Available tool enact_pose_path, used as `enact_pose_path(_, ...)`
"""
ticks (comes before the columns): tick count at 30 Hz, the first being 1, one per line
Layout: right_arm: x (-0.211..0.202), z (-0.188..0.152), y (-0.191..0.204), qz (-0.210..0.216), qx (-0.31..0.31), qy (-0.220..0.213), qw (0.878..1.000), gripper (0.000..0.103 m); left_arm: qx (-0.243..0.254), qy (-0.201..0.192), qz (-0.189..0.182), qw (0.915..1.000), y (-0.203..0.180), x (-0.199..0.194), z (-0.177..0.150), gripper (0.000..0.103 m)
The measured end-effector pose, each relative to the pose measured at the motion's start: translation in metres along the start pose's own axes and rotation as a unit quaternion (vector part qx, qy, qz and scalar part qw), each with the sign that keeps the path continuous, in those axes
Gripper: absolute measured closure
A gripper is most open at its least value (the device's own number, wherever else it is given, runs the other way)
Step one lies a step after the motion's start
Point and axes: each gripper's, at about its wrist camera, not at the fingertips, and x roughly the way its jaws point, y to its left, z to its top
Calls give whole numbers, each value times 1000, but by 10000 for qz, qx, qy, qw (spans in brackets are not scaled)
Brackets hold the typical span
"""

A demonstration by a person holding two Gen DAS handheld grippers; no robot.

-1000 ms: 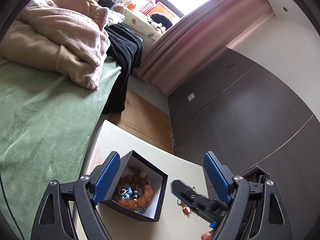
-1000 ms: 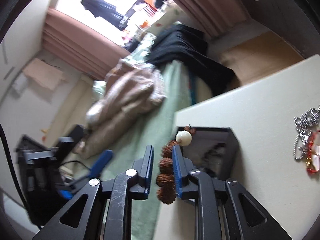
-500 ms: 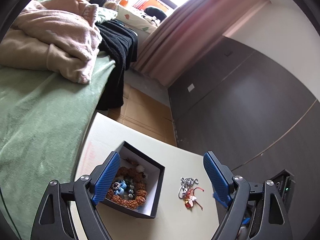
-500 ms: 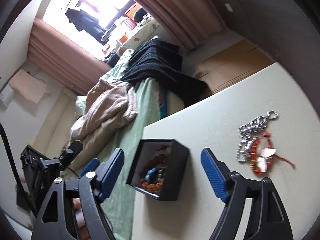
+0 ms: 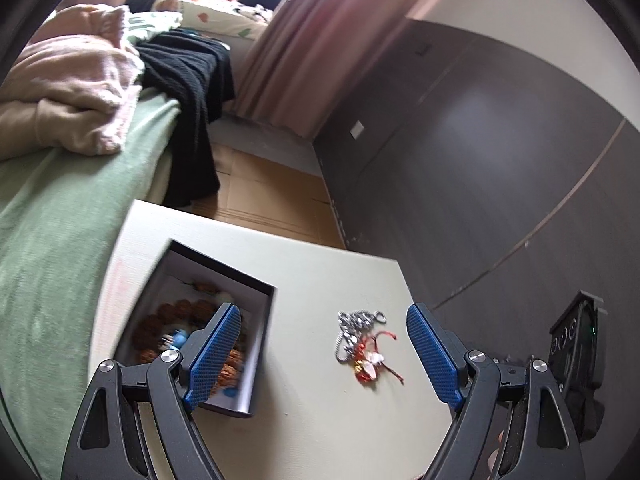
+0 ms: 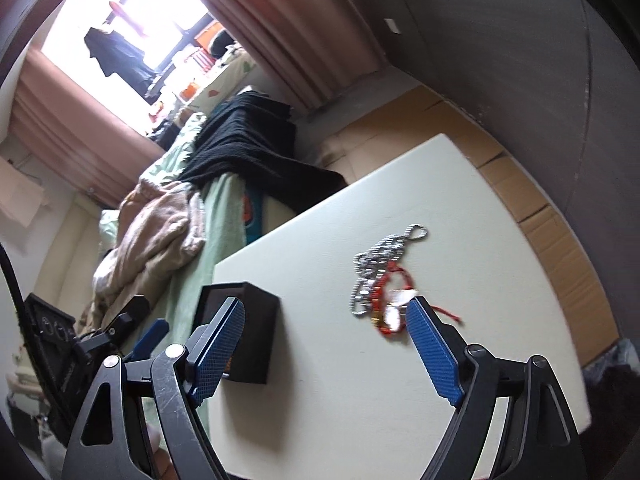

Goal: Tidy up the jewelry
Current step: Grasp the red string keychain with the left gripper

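Observation:
A black open box (image 5: pixel 256 320) stands on the white table (image 5: pixel 320 280) and holds a brown bead bracelet (image 5: pixel 176 316) and a small blue piece. From the side it shows in the right wrist view (image 6: pixel 256 336). A silver chain (image 5: pixel 356 324) (image 6: pixel 384 256) and a red cord bracelet (image 5: pixel 372 360) (image 6: pixel 388 304) lie tangled on the table right of the box. My left gripper (image 5: pixel 320 352) is open and empty, above the table between box and chain. My right gripper (image 6: pixel 324 344) is open and empty, its right finger close to the red bracelet.
A bed with a green cover (image 5: pixel 60 220), a beige blanket (image 5: pixel 72 92) and black cloth (image 5: pixel 188 80) runs along the table's left edge. A dark wall (image 5: pixel 480 160) rises to the right. Cardboard (image 5: pixel 272 192) covers the floor beyond the table.
My right gripper let the brown bead bracelet go into the box, opened, and drew back toward the chain and red bracelet. My left gripper shifted right and stays open.

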Motion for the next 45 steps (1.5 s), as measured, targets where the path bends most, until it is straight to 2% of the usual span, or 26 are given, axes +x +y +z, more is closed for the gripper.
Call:
enact_pose_path(2,0,2,-12,-75,158,69,9998,20,117,76,-27,9999,-9,7,-5,20)
enact_pose_path(8,-2,5,-44,-407,500,247,9976,20,427,514,24,9978,-33,40,-22,39)
enact_pose_path(13,-14,8,-55,-416,456,210,9979,20,781,784,159,9937,-51,63,-39,41)
enact_pose_path(17,-18,11,-61,-474,398,253,9978,20,947,969,166,9906,-59,81,-49,51)
enact_pose_path(20,-22,13,-72,-583,515,216,9967,20,988,1201,233,9876,-62,102,-56,61)
enact_pose_path(24,-26,17,-88,-650,697,162,9953,20,1010,1304,364,9856,-66,122,-61,71)
enact_pose_path(28,-22,19,-99,-510,872,267,9945,20,940,1363,393,9854,-66,135,-63,73)
enact_pose_path(32,-20,23,-104,-518,924,307,9939,20,990,1423,528,9834,-67,146,-67,84)
enact_pose_path(41,-19,27,-108,-626,1001,268,9926,20,1304,1403,831,9780,-71,157,-73,85)
enact_pose_path(45,-13,27,-106,-679,988,342,9922,20,1399,1436,808,9764,-72,154,-75,85)
